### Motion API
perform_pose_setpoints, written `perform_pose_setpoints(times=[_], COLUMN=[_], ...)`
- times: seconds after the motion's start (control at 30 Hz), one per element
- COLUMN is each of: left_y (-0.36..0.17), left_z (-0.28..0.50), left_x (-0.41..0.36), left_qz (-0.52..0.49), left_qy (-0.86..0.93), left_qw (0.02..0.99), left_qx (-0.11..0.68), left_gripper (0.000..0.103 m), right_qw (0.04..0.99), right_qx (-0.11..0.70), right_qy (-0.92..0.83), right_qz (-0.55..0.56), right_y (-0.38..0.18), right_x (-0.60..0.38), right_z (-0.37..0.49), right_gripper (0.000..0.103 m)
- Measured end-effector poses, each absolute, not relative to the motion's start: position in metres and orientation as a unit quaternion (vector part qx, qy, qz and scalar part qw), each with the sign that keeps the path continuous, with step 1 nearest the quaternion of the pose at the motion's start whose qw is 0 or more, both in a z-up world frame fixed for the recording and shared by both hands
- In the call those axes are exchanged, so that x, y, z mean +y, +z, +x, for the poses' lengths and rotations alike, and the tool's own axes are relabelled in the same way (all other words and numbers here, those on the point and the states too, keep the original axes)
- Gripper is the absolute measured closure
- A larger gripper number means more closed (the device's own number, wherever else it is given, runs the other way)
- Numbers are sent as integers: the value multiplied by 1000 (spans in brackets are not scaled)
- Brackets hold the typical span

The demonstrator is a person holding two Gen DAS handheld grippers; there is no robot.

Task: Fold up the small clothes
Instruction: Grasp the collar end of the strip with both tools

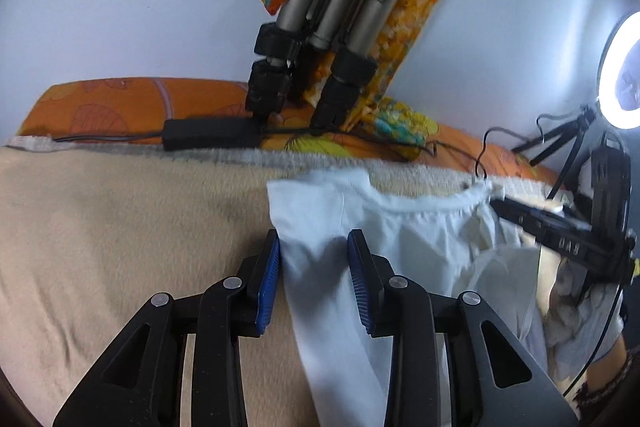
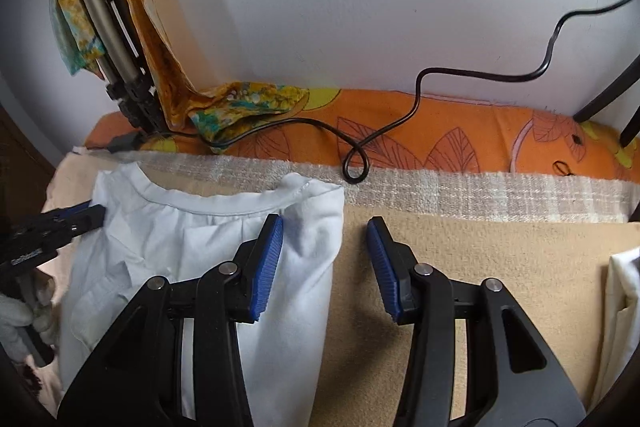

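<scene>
A small white garment (image 1: 384,227) lies flat on a beige blanket (image 1: 120,227), neckline toward the wall. My left gripper (image 1: 314,247) is open, its blue pads straddling the garment's left shoulder edge. In the right wrist view the same garment (image 2: 192,247) lies at the left. My right gripper (image 2: 326,231) is open, its jaws straddling the garment's right shoulder edge over the blanket (image 2: 480,247). The left gripper also shows in the right wrist view (image 2: 84,217), and the right gripper in the left wrist view (image 1: 496,205).
A tripod (image 1: 312,67) draped in patterned cloth stands on an orange sheet (image 2: 460,135) by the wall. A black cable (image 2: 416,99) loops across it. A ring light (image 1: 622,75) glows at right. Another white cloth (image 2: 620,307) lies at the right edge.
</scene>
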State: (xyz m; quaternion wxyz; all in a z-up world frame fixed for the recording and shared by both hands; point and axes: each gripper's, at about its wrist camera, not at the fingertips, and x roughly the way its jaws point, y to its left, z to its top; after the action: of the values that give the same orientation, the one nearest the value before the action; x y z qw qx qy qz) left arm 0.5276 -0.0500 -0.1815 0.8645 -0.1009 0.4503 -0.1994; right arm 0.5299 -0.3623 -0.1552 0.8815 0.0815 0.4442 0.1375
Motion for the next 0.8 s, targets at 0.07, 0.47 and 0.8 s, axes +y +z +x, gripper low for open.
perform_pose_setpoints(times=[0.07,0.47,0.8], left_y=[-182,-159,-109], left_z=[532,519,476], left_x=[-51,-54,-43], left_qz=[-106,-101,-110], left_qy=[-203,-209,-227], left_qw=[864,884,891], left_qx=[448,407,378], left_gripper=[72,99,99], right_qw=[880,885,897], right_qx=[443,409,372], right_qy=[147,189,209], right_qz=[88,116,118], right_y=[-154,-132,-86], right_x=[-364,-370,-383], right_z=[529,512,462], right_gripper=[59,98,98])
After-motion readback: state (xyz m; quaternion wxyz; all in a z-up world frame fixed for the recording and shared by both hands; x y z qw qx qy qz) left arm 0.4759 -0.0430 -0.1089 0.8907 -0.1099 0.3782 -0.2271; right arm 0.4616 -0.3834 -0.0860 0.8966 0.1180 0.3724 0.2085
